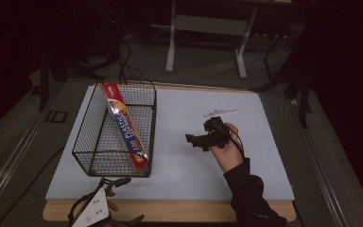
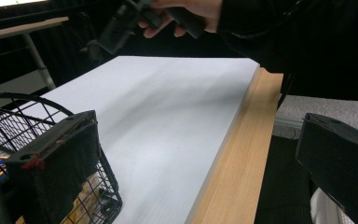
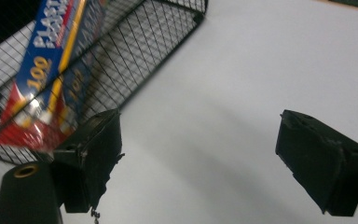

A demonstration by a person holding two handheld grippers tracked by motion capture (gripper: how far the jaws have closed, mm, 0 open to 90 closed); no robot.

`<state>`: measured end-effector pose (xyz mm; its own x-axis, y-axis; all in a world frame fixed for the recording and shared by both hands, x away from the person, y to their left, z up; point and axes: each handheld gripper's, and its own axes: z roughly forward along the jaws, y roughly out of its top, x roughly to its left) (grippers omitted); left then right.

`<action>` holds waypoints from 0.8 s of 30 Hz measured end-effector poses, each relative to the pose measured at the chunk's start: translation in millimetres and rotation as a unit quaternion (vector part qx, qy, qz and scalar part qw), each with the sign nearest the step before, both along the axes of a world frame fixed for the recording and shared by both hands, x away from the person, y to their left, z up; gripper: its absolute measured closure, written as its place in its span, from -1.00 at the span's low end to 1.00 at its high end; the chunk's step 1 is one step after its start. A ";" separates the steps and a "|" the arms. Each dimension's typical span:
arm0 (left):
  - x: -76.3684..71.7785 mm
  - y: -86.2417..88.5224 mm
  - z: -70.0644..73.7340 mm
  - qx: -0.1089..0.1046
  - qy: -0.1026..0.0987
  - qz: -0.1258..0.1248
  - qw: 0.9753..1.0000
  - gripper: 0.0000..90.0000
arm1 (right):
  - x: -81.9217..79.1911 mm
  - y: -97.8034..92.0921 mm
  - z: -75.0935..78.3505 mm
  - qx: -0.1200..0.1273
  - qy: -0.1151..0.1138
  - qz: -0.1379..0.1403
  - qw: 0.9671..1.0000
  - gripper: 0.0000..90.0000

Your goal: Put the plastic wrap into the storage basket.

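Plastic wrap box (image 1: 125, 126) leaning in wire basket (image 1: 89, 142), right tongs (image 1: 199, 140) agape

left gripper (image 1: 116, 181): fingers spread wide | right gripper (image 1: 194, 140): fingers spread wide, raised

Black sleeve (image 1: 248, 194), black tongs (image 1: 199, 140), grey three-cornered plate (image 1: 93, 211)

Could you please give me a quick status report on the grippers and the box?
Left gripper and right gripper open, empty. Plastic wrap box leaning in wire basket. Nothing in the way.
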<state>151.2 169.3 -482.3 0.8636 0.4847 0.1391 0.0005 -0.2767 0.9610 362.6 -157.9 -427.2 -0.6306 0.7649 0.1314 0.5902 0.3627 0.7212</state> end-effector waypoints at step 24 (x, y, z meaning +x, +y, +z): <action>0.9 -1.7 -0.9 0.004 0.002 0.001 1.000 -1.00 | -45.3 -51.0 -53.8 -0.032 0.018 0.029 0.999 -0.69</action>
